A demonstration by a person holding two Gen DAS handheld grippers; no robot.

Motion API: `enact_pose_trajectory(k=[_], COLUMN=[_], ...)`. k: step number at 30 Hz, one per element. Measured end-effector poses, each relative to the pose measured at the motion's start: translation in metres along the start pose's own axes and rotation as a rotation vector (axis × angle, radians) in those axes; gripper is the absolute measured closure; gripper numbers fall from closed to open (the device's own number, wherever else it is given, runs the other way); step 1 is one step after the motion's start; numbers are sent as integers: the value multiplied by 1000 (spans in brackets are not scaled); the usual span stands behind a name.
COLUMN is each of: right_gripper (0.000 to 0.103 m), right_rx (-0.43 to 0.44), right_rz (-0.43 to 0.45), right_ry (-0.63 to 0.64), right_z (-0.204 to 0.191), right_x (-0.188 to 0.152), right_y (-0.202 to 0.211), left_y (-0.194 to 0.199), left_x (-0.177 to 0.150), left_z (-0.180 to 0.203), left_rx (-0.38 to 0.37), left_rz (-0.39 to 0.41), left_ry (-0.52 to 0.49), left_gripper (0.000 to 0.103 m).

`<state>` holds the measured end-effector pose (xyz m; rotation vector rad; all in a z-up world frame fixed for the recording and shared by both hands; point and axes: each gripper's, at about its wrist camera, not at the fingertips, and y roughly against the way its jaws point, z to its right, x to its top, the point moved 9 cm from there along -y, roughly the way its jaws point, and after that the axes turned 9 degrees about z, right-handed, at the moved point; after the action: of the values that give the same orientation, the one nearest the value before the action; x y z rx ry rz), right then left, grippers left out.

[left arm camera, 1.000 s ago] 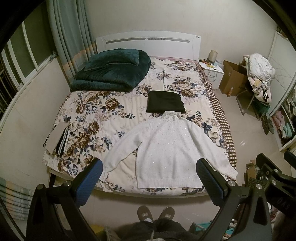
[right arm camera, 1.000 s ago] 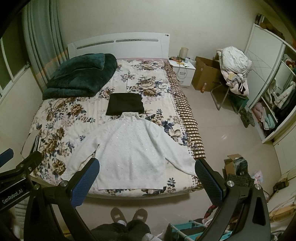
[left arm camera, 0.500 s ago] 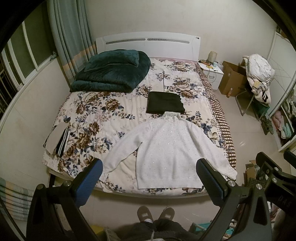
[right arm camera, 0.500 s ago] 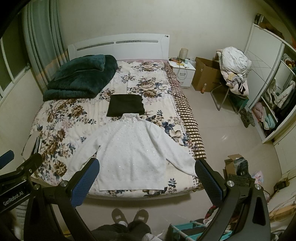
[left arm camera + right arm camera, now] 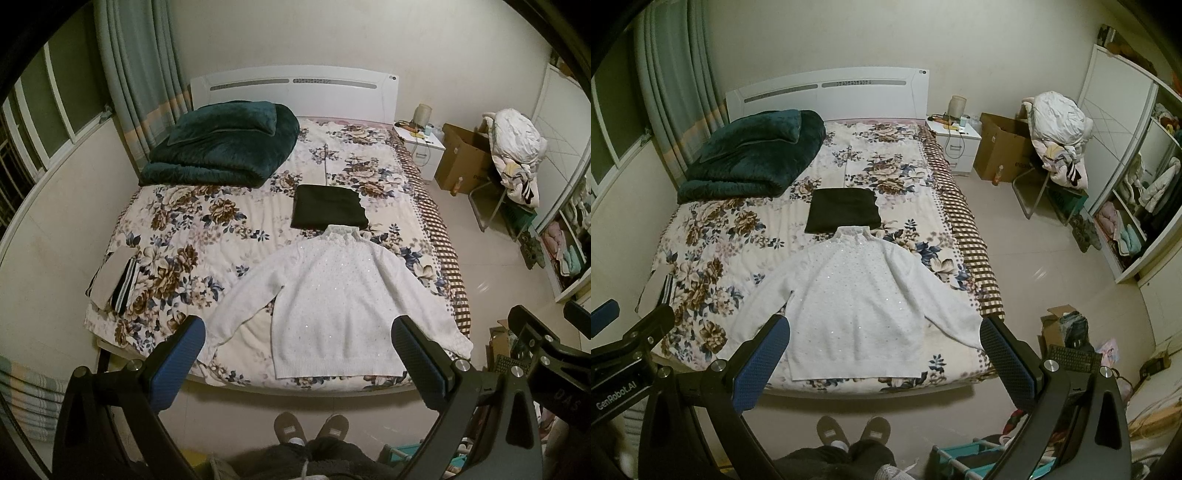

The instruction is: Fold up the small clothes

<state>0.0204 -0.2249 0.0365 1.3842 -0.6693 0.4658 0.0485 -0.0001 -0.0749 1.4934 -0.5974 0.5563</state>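
Plainly, in the left wrist view a white sweater (image 5: pixel 343 299) lay flat and face up at the foot end of the floral bedspread (image 5: pixel 192 229), sleeves spread out to either side, its high collar touching a folded black garment (image 5: pixel 327 211) just beyond it; small sequins dotted its front, and its hem ran along the bed's near edge. The left gripper (image 5: pixel 297 354) hung above the foot of the bed with its blue-padded fingers (image 5: pixel 177 363) spread wide and holding nothing. This view also showed a folded striped cloth (image 5: pixel 114 282) at the bed's left edge and a dark green blanket (image 5: pixel 221 147) near the headboard. In the right wrist view the white sweater (image 5: pixel 864 299) looked the same, and the right gripper (image 5: pixel 884 354) likewise stood wide apart and held nothing. Only this view showed the open wardrobe shelves (image 5: pixel 1134 206) fully, a keyboard (image 5: pixel 1071 356) on the floor, and a teal rack (image 5: pixel 964 452) by the person's slippers (image 5: pixel 853 432).
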Motion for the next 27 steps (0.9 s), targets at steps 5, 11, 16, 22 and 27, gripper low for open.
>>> enact_pose_trajectory(k=[5, 11, 16, 22, 27], right_gripper=[0, 0, 0, 0, 0], right_rx=[0, 1, 1, 15, -49], right_rz=[2, 2, -11, -16, -112], right_ry=[-2, -3, -17, -127, -325], right_z=[0, -1, -10, -8, 35], right_x=[0, -2, 3, 4, -36], right_y=[-1, -2, -8, -61, -154], left_y=[0, 0, 0, -61, -140], left_x=[0, 0, 6, 23, 24], left_z=[0, 0, 2, 9, 14], left_rx=[0, -2, -2, 55, 86], left_rz=[1, 0, 1, 59, 50], left_ry=[0, 0, -4, -58, -91], left_gripper=[0, 0, 0, 0, 0])
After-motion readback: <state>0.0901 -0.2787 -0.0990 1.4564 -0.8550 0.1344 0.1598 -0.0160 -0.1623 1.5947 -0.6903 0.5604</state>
